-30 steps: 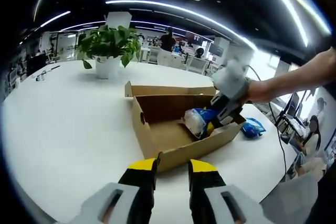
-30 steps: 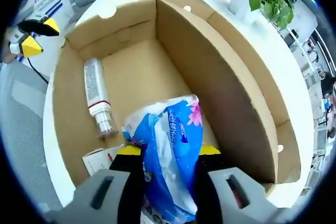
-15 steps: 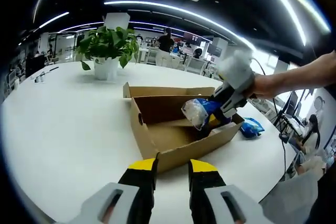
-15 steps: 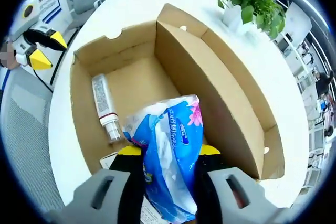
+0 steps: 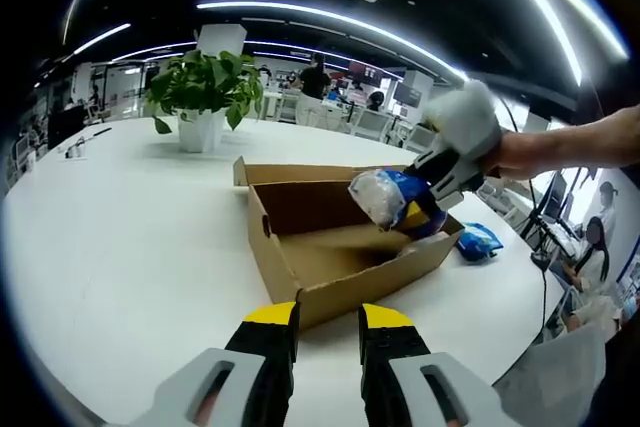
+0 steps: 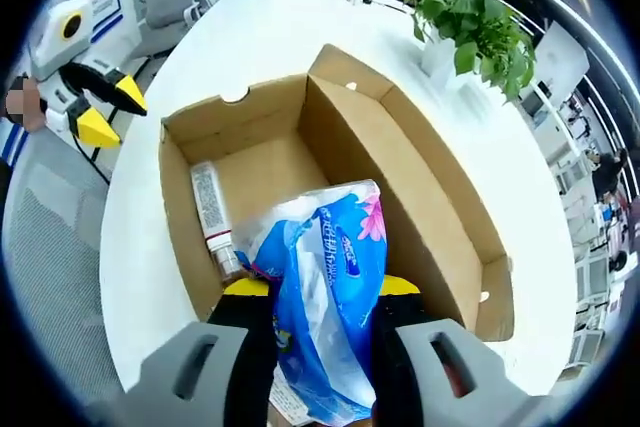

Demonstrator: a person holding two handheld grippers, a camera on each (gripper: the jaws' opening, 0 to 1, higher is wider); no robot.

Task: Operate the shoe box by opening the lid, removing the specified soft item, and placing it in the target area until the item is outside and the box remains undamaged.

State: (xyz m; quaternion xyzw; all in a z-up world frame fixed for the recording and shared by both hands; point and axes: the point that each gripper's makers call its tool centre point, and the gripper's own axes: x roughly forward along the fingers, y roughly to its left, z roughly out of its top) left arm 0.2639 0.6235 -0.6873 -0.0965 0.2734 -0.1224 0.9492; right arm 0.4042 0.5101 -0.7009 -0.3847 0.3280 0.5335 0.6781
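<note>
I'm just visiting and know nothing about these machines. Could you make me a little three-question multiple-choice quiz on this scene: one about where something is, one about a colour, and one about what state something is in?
1. Where is the small bottle?
A. lying inside the shoe box
B. standing beside the potted plant
C. on the table outside the box

2. What colour are the tips of the left gripper?
A. red
B. yellow
C. green

3. What is the right gripper doing?
A. hanging open and empty
B. shut on the box's lid
C. shut on the blue tissue pack, held above the box

Answers:
1 A, the bottle lies on the box floor by a side wall.
2 B, both tips are yellow.
3 C, the jaws press the pack from both sides, with the open box below it.
</note>
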